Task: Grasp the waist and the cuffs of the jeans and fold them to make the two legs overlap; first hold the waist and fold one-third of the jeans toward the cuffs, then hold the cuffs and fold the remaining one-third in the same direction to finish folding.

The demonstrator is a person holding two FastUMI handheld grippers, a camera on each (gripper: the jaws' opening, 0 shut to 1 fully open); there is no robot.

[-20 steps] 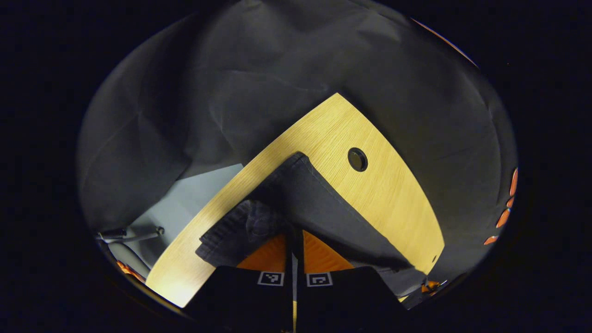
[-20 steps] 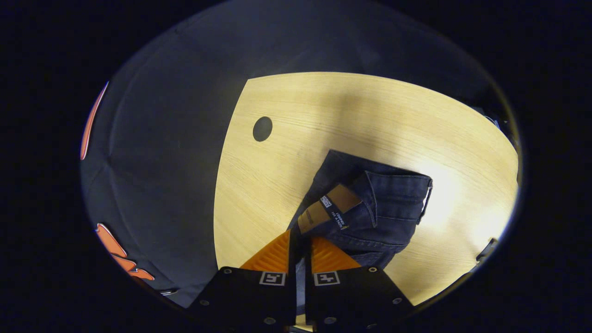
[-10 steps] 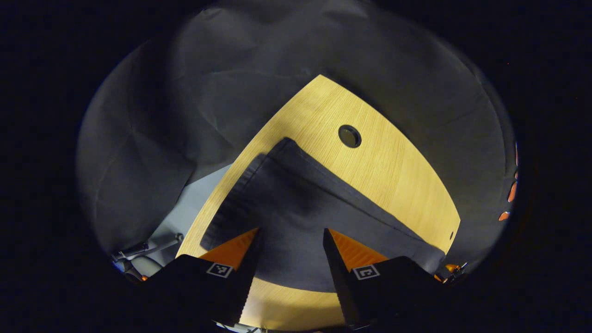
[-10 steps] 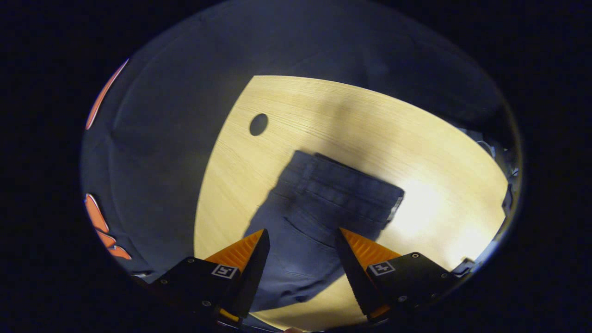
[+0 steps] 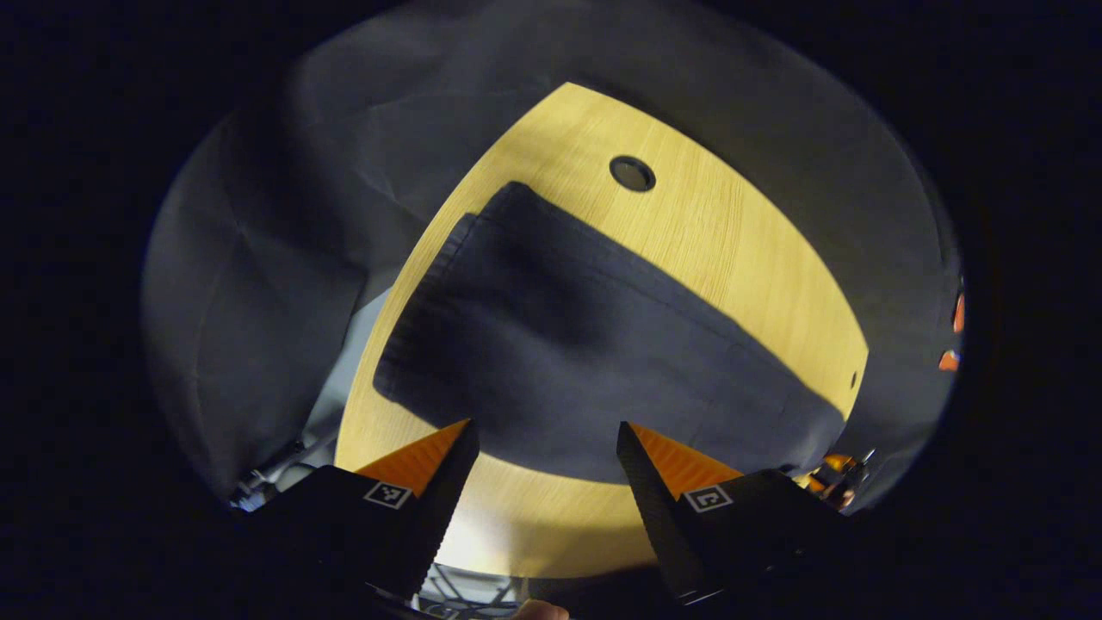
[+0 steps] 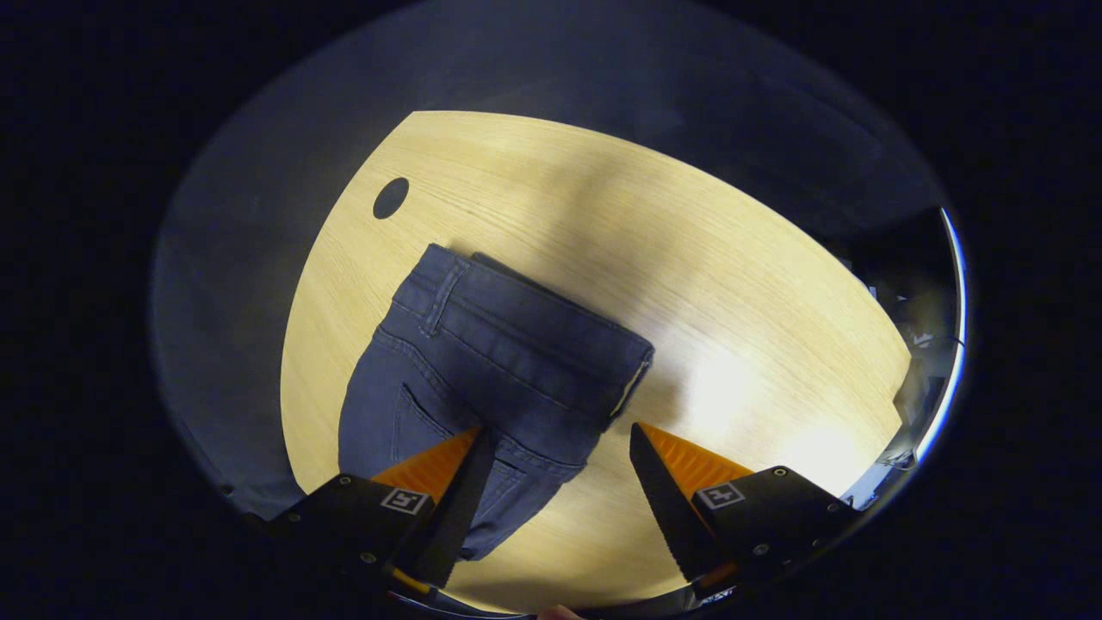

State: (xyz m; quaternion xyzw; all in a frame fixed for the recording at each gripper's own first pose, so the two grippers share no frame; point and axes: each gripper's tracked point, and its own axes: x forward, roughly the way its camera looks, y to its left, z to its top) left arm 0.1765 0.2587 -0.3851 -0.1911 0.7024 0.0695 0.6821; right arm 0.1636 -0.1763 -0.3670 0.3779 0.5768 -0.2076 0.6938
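My left gripper (image 5: 544,448): jaws spread wide, nothing between them, held above the near edge of the table with the cuff end of the jeans just ahead.

My right gripper (image 6: 555,452): jaws also spread, holding nothing; it hangs over the seat of the jeans, with the waist just ahead of my fingertips.

Jeans, cuff end (image 5: 551,344): lying flat on the wooden table (image 5: 740,250), a single dark band running across the left gripper view. The hem sits at the table's left edge, close to the drop. I read one leg's width here, so the legs look stacked.

Jeans, waist end (image 6: 508,344): flat on the table, waistband turned away from me, back pocket and belt loop facing up. The side toward the bright patch shows a doubled edge, which fits a lengthwise fold.

Table hole (image 6: 391,197): beyond the waistband, apart from the cloth.

Done, as I judge it: the first fold, leg over leg, appears finished and laid down.

Left to do: both thirds. The waist has not yet been carried toward the cuffs, and the cuffs have not been folded over either.

Next, in my view: both of us need to close on the waistband corners; my left one is at the wrong end for that and would have to travel.

Risk: the stacked layers could slide apart when lifted if I pinch only the top one.
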